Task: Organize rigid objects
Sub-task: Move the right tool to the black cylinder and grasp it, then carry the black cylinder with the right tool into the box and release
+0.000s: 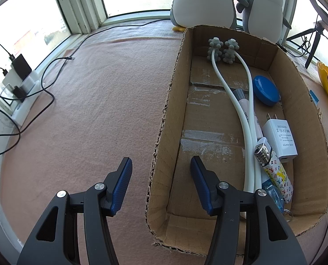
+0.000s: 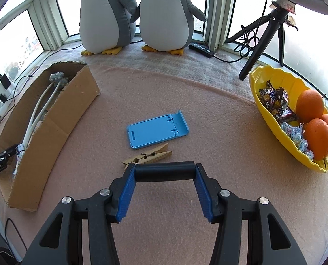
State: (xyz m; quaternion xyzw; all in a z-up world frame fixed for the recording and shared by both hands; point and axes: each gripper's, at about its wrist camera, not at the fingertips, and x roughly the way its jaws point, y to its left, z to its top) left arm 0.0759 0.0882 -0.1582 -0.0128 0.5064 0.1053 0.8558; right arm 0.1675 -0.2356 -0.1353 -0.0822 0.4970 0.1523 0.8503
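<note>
My right gripper (image 2: pixel 165 172) is shut on a short black cylinder (image 2: pixel 165 174), held crosswise between the blue pads just above the pink cloth. Beyond it lie a wooden clothespin (image 2: pixel 148 156) and a blue phone stand (image 2: pixel 157 130). My left gripper (image 1: pixel 161 167) is open, one finger on each side of the left wall of the cardboard box (image 1: pixel 161 132), neither pad touching it. In the box lie a white massager with grey knobbed balls (image 1: pixel 221 50), a blue round lid (image 1: pixel 266 90), a white charger (image 1: pixel 279 138) and a patterned lighter (image 1: pixel 274 172).
A yellow bowl (image 2: pixel 259 81) with oranges and wrapped sweets stands at the right. Two plush penguins (image 2: pixel 164 15) and a black tripod (image 2: pixel 265 33) stand by the window. A power strip with cables (image 1: pixel 20 84) lies at the left edge of the cloth.
</note>
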